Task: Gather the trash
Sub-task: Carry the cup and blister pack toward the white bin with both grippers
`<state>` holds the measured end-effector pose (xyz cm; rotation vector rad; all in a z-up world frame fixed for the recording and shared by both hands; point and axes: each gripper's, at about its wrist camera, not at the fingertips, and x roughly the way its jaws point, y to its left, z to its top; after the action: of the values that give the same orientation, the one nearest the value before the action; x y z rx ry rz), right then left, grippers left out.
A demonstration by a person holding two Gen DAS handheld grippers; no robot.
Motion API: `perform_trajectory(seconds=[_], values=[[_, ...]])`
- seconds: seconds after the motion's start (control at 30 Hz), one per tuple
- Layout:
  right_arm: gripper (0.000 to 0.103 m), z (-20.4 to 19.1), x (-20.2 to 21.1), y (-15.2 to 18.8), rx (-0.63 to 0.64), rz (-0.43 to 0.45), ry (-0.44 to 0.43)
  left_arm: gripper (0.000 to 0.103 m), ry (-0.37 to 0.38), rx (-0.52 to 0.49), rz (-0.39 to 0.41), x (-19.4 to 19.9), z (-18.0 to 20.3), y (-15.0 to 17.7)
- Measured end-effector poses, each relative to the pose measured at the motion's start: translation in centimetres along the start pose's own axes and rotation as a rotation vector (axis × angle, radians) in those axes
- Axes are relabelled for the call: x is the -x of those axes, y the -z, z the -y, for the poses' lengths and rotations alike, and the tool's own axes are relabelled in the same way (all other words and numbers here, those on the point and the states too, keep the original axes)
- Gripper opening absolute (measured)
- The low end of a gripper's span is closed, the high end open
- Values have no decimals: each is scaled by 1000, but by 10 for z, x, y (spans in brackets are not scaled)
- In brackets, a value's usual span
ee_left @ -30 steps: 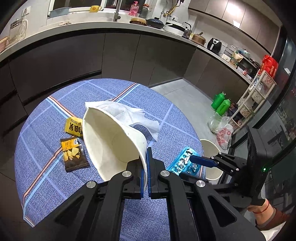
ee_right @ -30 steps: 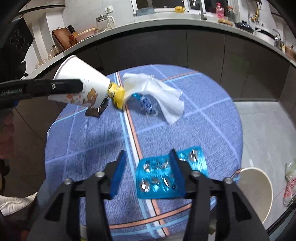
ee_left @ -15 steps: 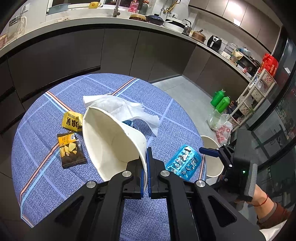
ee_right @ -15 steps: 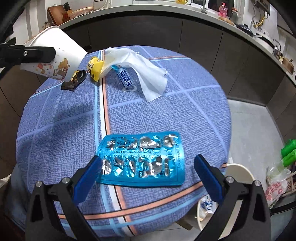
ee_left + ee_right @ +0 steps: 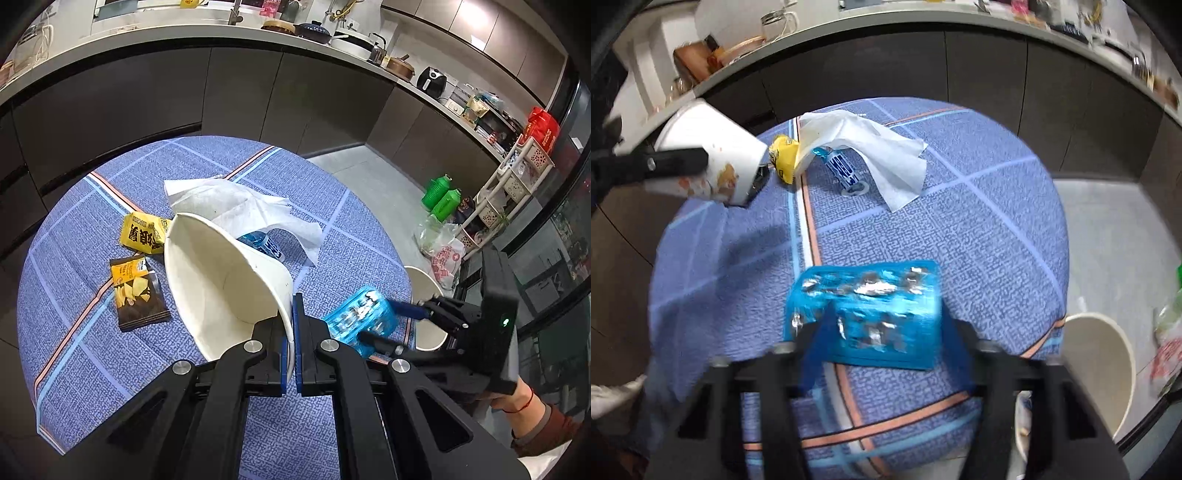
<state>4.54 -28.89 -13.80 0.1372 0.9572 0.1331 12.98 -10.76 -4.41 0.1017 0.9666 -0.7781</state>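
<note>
The right tool [image 5: 882, 343] is closing its jaws around the blue blister pack [image 5: 866, 306], which lies between them near the counter's [image 5: 979, 236] front edge. The left tool [image 5: 293, 350] pinches the paper cup's [image 5: 221, 280] rim, tilted above the counter.

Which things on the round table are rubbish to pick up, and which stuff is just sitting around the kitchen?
Rubbish: paper cup, blister pack, tissue, yellow packet, chip bag.

Just around: green bottles, air fryer, white bin.
</note>
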Motion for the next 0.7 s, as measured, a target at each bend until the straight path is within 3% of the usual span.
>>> perform_trajectory(seconds=[0.03,0.1,0.17,0.3,0.4,0.43,0.47,0.5,0.7], values=[[37,0,1,0,-5,0,-11,2,0,-1,-1,-1,0,0],[36,-2,5,0,-4,4,-21,2,0,-4,-3,-1,1,1],[22,-7,11,-1,2,24,-63,2,0,-6,-6,-2,2,1],[21,-21,18,-4,51,15,-86,2,-6,-1,-7,-1,2,2],[26,-24,15,-3,70,-15,-85,2,-10,2,-1,2,0,1],[40,-24,13,-1,73,-33,-90,2,-12,3,1,3,0,2],[82,-23,10,0,87,-66,-110,2,-15,4,3,4,-1,2],[102,-25,10,2,112,-82,-122,2,-16,5,4,5,-3,2],[100,-54,9,-6,456,-107,-159,3,-30,21,5,10,-9,5]])
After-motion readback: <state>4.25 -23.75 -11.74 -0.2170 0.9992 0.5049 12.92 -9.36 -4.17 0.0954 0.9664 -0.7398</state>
